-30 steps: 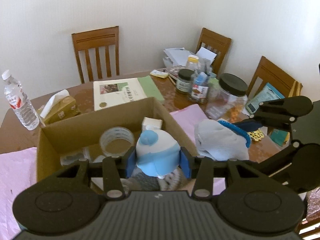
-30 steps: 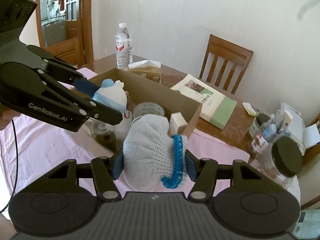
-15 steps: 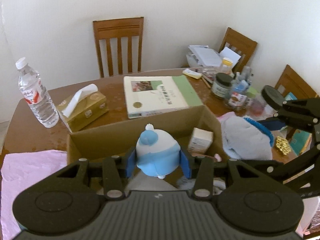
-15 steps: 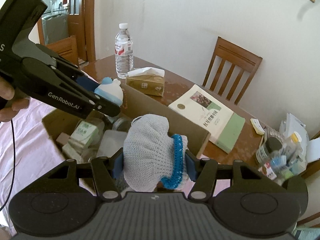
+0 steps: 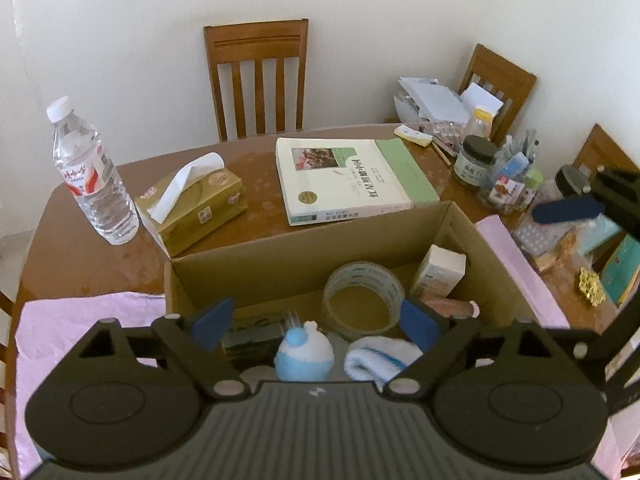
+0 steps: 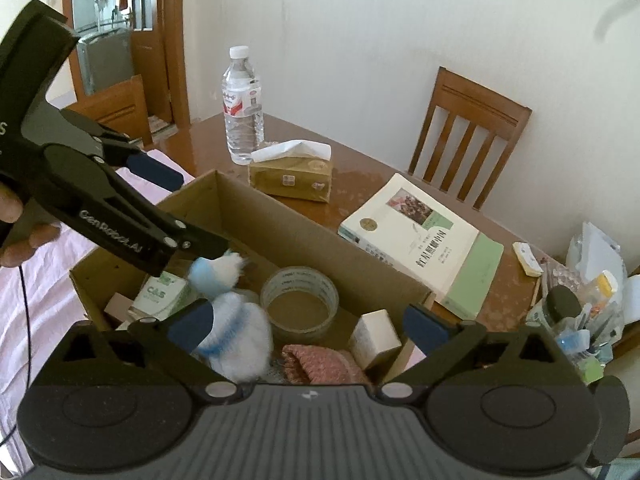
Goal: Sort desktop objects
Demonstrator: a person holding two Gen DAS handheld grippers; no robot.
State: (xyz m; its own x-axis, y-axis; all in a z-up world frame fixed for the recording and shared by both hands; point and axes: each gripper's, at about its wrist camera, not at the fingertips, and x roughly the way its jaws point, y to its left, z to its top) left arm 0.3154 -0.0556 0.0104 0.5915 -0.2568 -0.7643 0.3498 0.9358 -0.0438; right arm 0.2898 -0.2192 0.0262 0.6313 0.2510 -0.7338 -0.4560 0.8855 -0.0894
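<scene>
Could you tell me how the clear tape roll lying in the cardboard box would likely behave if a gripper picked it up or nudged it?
The tape roll lies flat on its side, so a nudge would probably slide it rather than roll it. Its wide hollow ring looks stiff enough to hold shape between jaws. The glossy clear surface may be somewhat slippery. Inside the cardboard box, the neighbouring small white carton leaves little room.

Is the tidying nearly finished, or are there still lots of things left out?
Partly done. The cardboard box already holds a tape roll, small cartons and a pink knit. Both tools, left and right, are opening, dropping the blue-white toy and white sock in. The book, tissue box and water bottle remain outside.
</scene>
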